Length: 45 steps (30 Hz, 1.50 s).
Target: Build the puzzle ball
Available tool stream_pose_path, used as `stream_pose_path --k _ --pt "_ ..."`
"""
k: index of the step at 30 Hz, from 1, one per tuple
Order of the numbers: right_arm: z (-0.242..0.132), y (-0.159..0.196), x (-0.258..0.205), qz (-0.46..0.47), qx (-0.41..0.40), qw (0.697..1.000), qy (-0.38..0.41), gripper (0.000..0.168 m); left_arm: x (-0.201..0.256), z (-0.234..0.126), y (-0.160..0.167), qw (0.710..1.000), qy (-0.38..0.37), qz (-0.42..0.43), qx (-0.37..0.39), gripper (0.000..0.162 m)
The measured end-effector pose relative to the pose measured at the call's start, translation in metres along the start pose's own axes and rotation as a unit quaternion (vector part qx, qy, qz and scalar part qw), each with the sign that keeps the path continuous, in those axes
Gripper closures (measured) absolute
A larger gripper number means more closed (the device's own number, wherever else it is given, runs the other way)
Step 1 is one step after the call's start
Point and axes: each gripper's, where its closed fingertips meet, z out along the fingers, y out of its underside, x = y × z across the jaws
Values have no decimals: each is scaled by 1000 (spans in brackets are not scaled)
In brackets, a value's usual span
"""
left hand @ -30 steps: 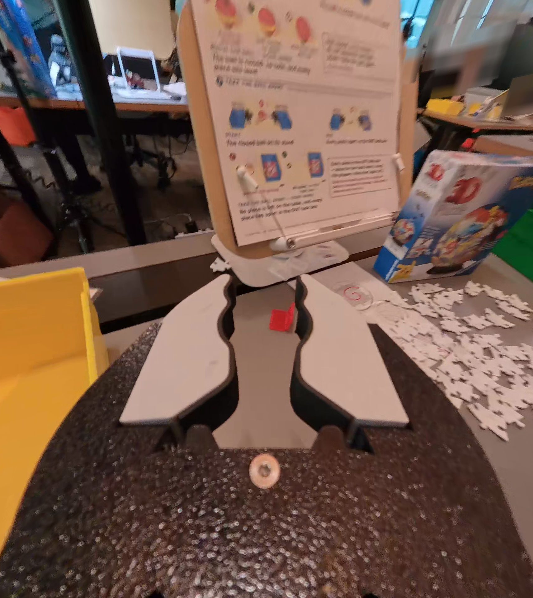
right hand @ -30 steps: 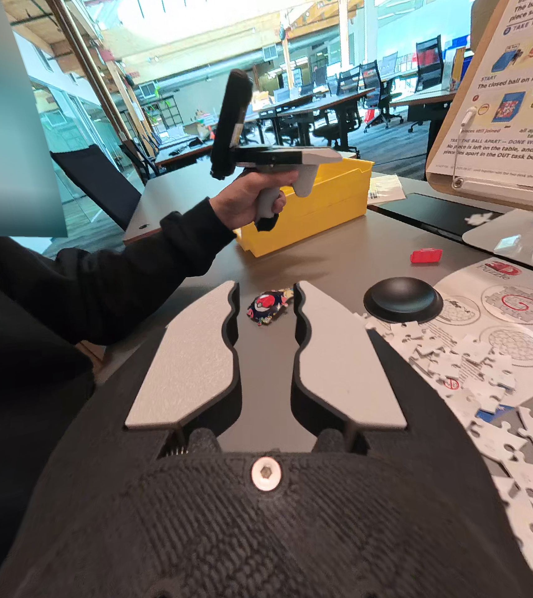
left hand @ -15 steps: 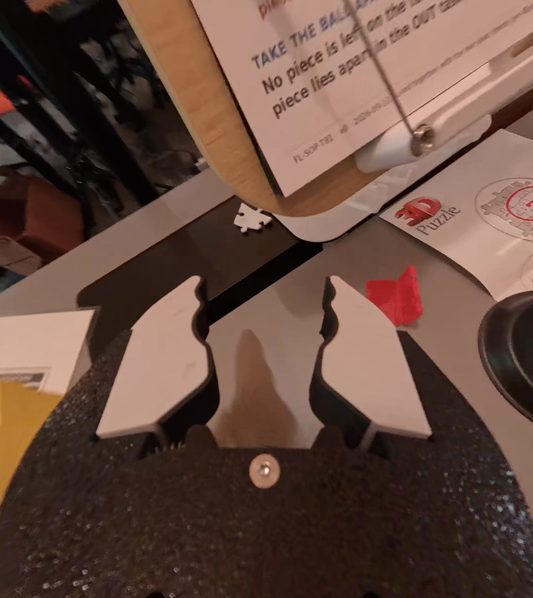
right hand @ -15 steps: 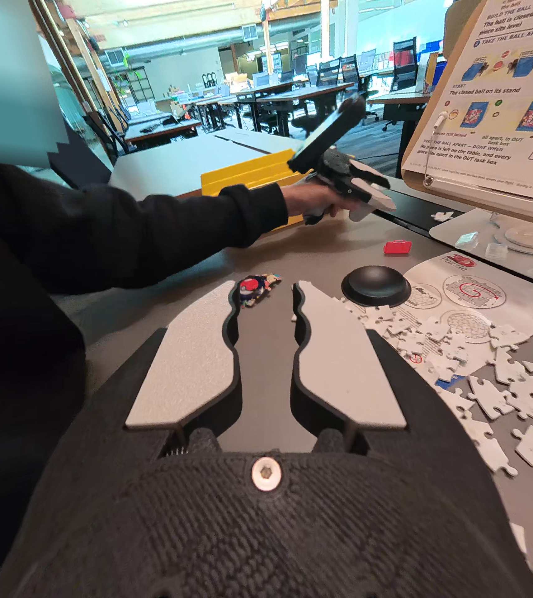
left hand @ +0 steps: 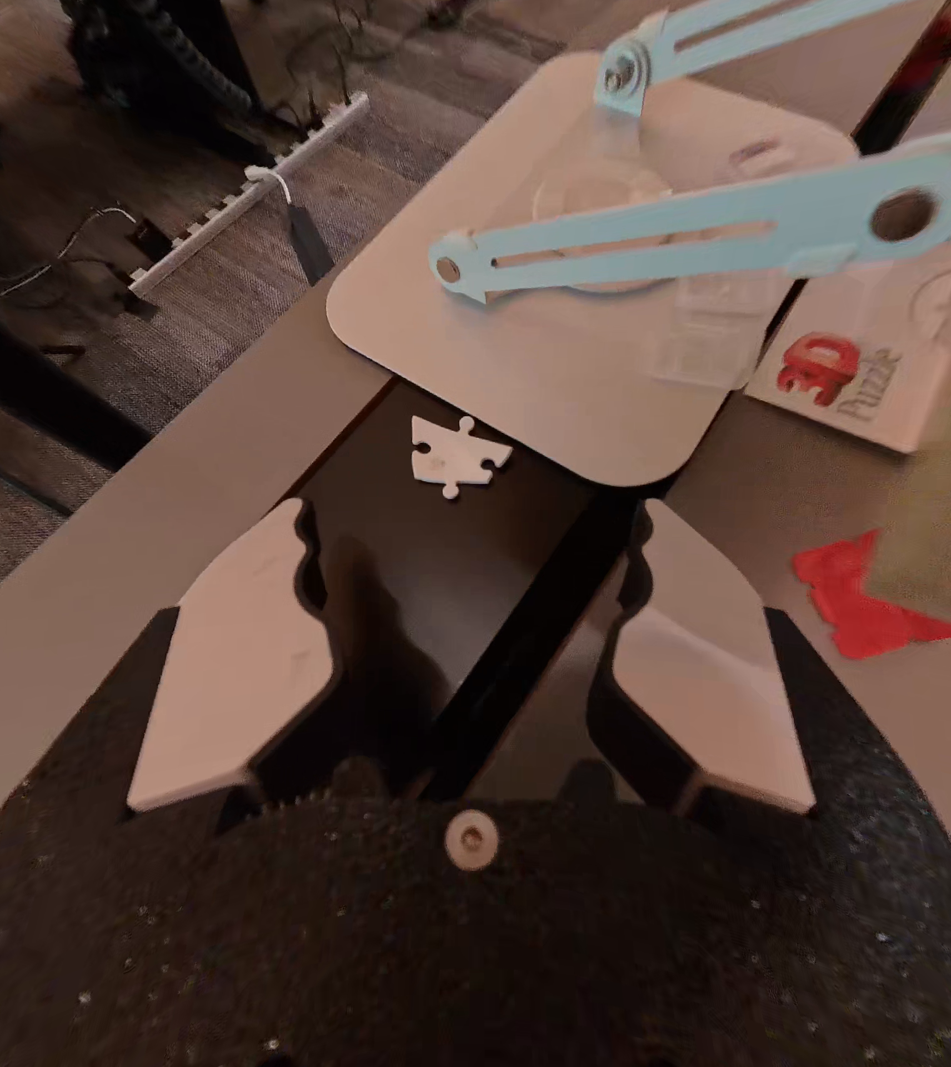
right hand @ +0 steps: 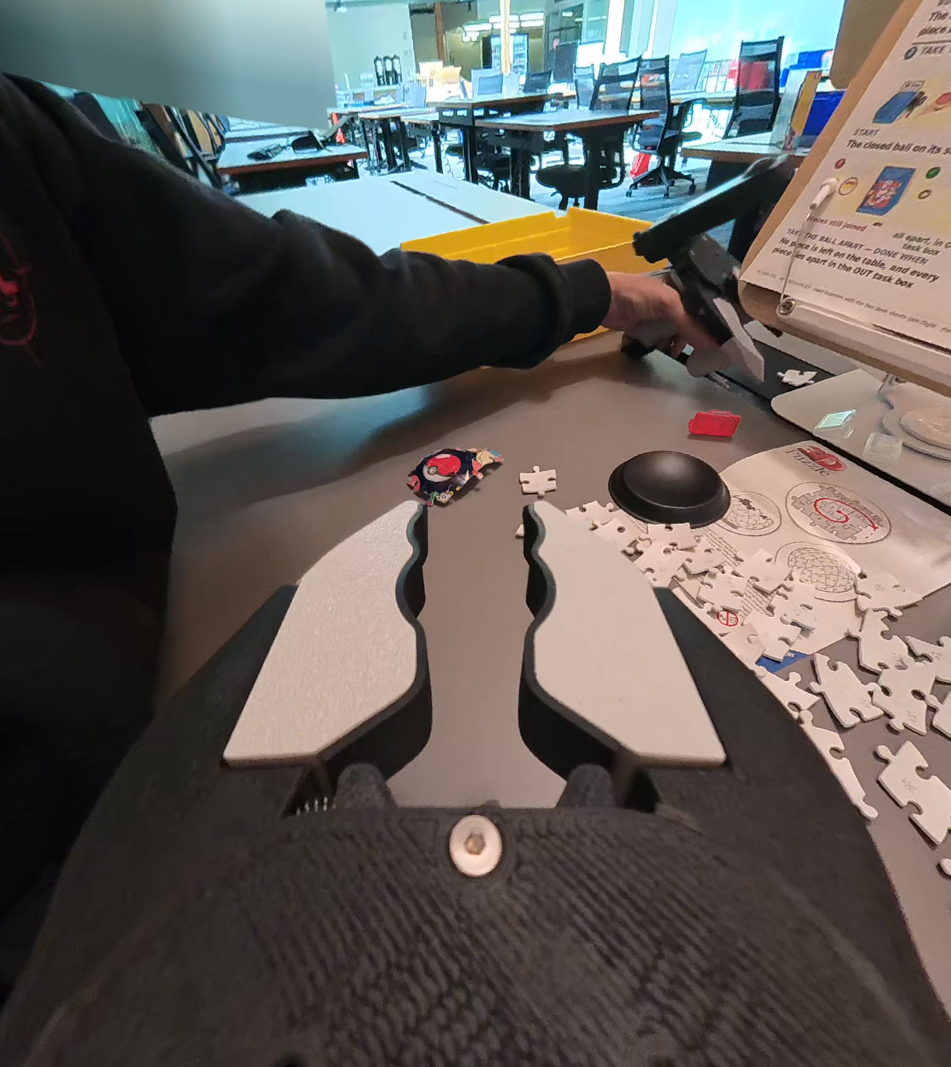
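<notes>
Tabletop's lone white piece (left hand: 456,456) now faces the wider-spread left hand-held gripper (left hand: 470,519).

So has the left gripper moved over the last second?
Yes. The left gripper has swung from above the yellow bin down toward the stray puzzle piece by the sign stand's base.

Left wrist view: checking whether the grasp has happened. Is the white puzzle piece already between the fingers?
No, the white puzzle piece lies on the dark panel beyond the open left gripper.
</notes>
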Motion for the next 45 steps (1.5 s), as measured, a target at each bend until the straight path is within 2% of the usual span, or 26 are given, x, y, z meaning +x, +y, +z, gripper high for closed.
stream_pose_path --k 5,9,13,16,19,23,25,26,32,35,39,42,45 --pt "6 4 0 -5 -12 1000 -4 137 -17 8 -6 1000 -20 3 1 71" --pt "9 6 -2 -17 -12 1000 -12 137 -22 16 4 998 -4 -38 -41 87" --pt "10 11 -3 -20 -18 999 -16 137 -13 22 8 997 30 -25 -65 86" --pt "9 10 -2 -23 -13 1000 -16 137 -14 27 5 997 24 -27 -70 75" --pt "8 11 -1 -23 -9 1000 -13 137 -13 31 2 997 24 -24 -68 78" --pt "5 12 1 -27 -7 1000 -5 137 -11 32 0 997 27 -21 -64 88" --pt "3 12 2 -26 -4 1000 1 137 -6 30 -1 998 34 -11 -59 121" --pt "2 11 3 -26 -1 1000 2 137 -6 30 -1 998 32 -10 -58 126" --pt "-4 12 5 -30 3 999 15 138 -3 22 6 998 27 -23 -60 127" --pt "-5 9 11 -14 10 999 32 138 -9 5 12 998 -7 -52 -46 128" --pt "-4 6 29 -3 9 997 82 134 -10 -49 -3 990 -128 -49 30 128" --pt "-6 3 41 15 14 992 122 123 20 -98 -16 974 -219 -6 53 129" --pt "-28 -7 55 38 22 983 176 113 67 -143 -17 953 -299 23 48 129"
